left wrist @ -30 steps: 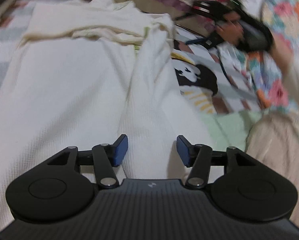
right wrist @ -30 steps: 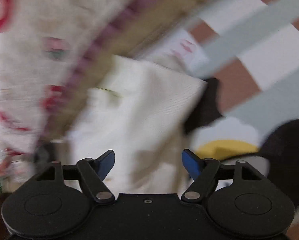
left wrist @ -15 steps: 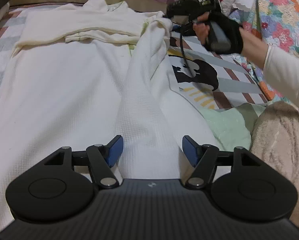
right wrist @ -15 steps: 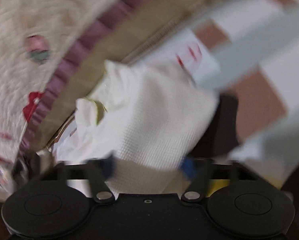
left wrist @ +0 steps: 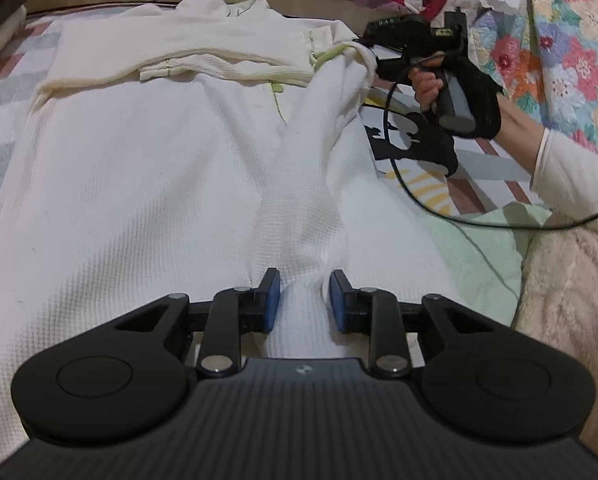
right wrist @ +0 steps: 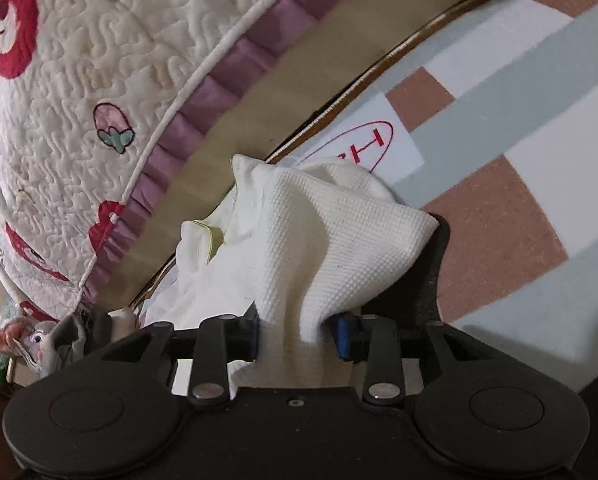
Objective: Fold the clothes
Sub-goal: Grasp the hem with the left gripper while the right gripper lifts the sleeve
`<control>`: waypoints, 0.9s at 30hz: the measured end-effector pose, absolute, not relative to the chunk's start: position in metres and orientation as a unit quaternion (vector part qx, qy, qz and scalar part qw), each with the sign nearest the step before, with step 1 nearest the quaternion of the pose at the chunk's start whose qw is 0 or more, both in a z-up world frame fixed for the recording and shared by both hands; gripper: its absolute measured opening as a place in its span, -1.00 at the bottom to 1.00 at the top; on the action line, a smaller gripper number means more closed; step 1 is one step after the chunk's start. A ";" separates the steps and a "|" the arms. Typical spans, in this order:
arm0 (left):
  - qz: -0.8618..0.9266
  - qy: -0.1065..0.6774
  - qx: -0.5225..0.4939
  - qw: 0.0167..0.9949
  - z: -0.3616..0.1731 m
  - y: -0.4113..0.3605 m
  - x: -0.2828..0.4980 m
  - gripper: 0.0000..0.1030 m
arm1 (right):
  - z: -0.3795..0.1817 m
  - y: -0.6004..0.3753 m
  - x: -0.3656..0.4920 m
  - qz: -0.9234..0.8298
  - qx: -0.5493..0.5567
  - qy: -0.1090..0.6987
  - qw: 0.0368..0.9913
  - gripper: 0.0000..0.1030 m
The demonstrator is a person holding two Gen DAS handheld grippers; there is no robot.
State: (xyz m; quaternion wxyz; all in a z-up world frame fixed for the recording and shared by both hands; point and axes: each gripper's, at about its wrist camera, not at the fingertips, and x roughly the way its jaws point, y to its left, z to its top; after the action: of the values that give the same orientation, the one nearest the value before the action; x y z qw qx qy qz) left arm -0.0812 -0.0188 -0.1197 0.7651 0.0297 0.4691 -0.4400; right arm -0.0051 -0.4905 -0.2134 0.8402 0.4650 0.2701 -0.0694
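Note:
A white waffle-knit garment (left wrist: 131, 184) lies spread on the bed, its top part folded over at the far end. A raised ridge of its right edge (left wrist: 307, 184) runs from near to far. My left gripper (left wrist: 304, 300) is shut on the near end of that ridge. At the far end, a gloved hand holds my right gripper (left wrist: 369, 46), which pinches the cloth's far corner. In the right wrist view, my right gripper (right wrist: 297, 334) is shut on a bunched white corner of the garment (right wrist: 331, 240), lifted off the bed.
A striped sheet with a cartoon print (left wrist: 415, 148) covers the bed at right. A green cloth (left wrist: 487, 240) and a fuzzy beige blanket (left wrist: 571, 304) lie near right. A quilted bear-print cover (right wrist: 79, 100) borders the far side. A black cable (left wrist: 439, 208) trails from the right gripper.
Both grippers were open a second ago and have shut on the garment's right edge. The right one reached the far corner and lifted it.

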 end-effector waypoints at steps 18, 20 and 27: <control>-0.469 0.384 0.062 0.793 -0.091 0.012 -0.106 -0.93 | -0.131 -0.422 0.037 -0.016 0.343 0.268 0.900 -0.73; -0.465 0.375 0.050 0.800 -0.083 0.022 -0.106 -0.94 | -0.117 -0.409 0.047 -0.012 0.330 0.278 0.902 -0.73; -0.427 0.344 0.008 0.836 -0.061 0.088 -0.110 -0.94 | -0.079 -0.357 0.089 0.003 0.278 0.318 0.906 -0.73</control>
State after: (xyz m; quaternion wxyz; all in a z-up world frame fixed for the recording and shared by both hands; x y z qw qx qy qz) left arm -0.1097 0.0884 -0.0611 0.8361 0.0085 0.3442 -0.4270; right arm 0.0895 -0.3569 -0.0792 0.9062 0.2785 0.3183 0.0029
